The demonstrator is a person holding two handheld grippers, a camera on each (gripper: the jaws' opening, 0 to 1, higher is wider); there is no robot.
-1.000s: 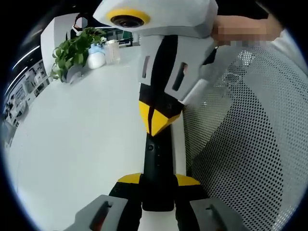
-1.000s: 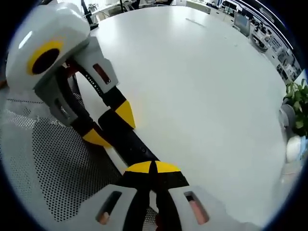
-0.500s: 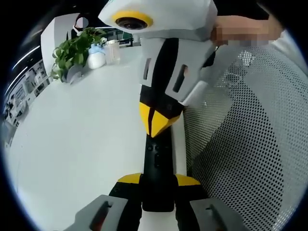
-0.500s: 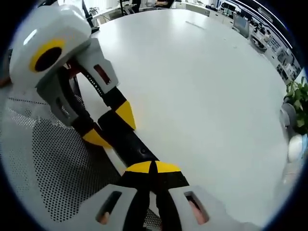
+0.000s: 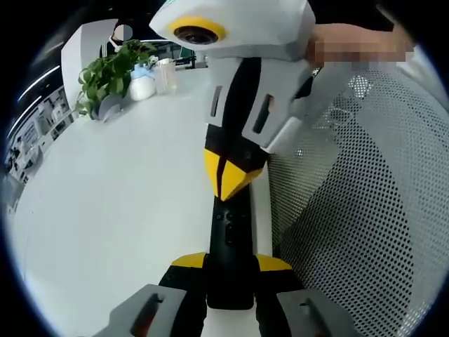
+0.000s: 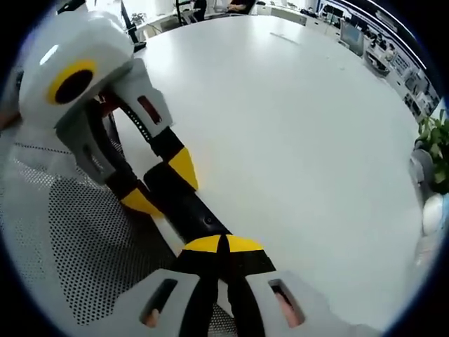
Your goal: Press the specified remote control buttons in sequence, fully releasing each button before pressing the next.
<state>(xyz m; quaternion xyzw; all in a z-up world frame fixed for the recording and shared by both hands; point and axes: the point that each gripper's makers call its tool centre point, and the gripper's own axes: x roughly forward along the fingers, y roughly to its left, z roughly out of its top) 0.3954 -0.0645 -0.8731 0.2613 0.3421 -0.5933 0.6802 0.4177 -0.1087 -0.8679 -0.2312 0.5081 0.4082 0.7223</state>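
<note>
Black remote (image 5: 229, 253) clamped between left gripper (image 5: 230, 263) fingers, right gripper (image 6: 223, 245) tips on it

A wide white table (image 6: 295, 126) carries 1 potted plant (image 5: 109, 74) and, seemingly, white containers (image 5: 142, 86) beside it.

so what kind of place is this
Probably an open-plan office or lab: a large white table, a mesh office chair, a potted plant, and desks with monitors beyond.
</note>
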